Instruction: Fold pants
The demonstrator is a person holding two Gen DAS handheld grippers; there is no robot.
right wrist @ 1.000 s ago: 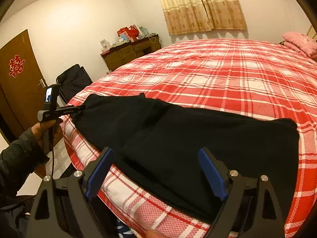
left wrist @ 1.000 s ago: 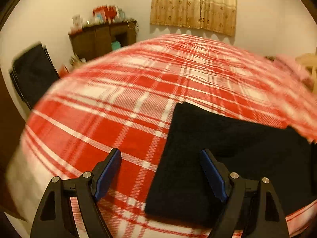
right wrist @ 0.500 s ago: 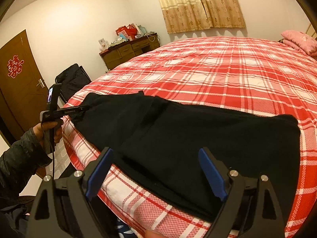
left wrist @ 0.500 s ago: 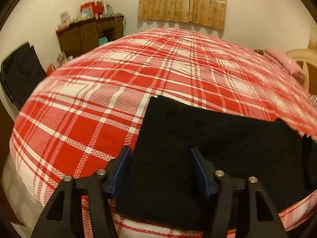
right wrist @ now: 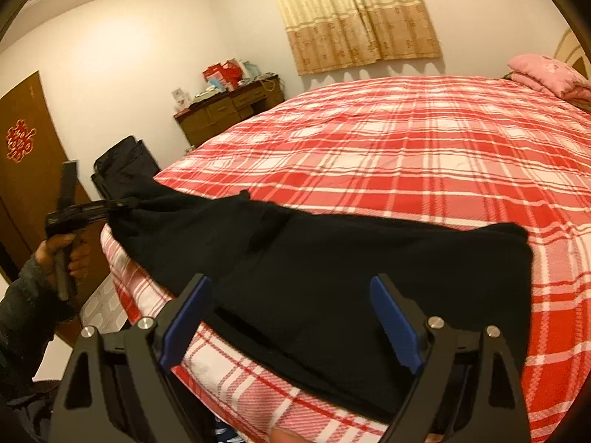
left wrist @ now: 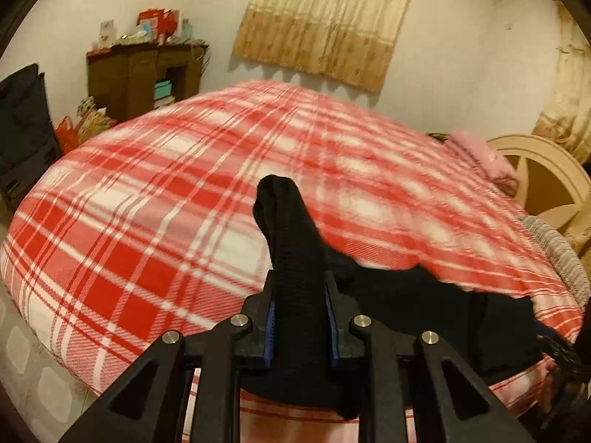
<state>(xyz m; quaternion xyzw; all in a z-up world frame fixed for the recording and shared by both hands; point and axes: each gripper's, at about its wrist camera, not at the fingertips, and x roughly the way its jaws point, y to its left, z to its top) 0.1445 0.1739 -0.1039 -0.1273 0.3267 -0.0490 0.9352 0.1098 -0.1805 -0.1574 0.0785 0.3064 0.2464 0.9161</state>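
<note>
Black pants (right wrist: 332, 269) lie along the near edge of a bed with a red and white plaid cover (right wrist: 406, 155). My left gripper (left wrist: 300, 328) is shut on the left end of the pants (left wrist: 291, 243) and lifts that end off the bed; a bunch of black cloth sticks up between the blue pads. It also shows in the right wrist view (right wrist: 110, 205), pinching the cloth at the bed's left corner. My right gripper (right wrist: 291, 326) is open and empty, low over the middle of the pants at the bed's near edge.
A brown dresser (right wrist: 229, 110) with boxes on top stands against the far wall. A black bag (right wrist: 122, 170) sits beside the bed's left corner. Pink pillows (right wrist: 546, 74) and a cream headboard (left wrist: 546, 181) are at the right. A wooden door (right wrist: 26, 170) is at far left.
My left gripper closed on the left end of the pants and raised it off the bed. My right gripper stayed open in place.
</note>
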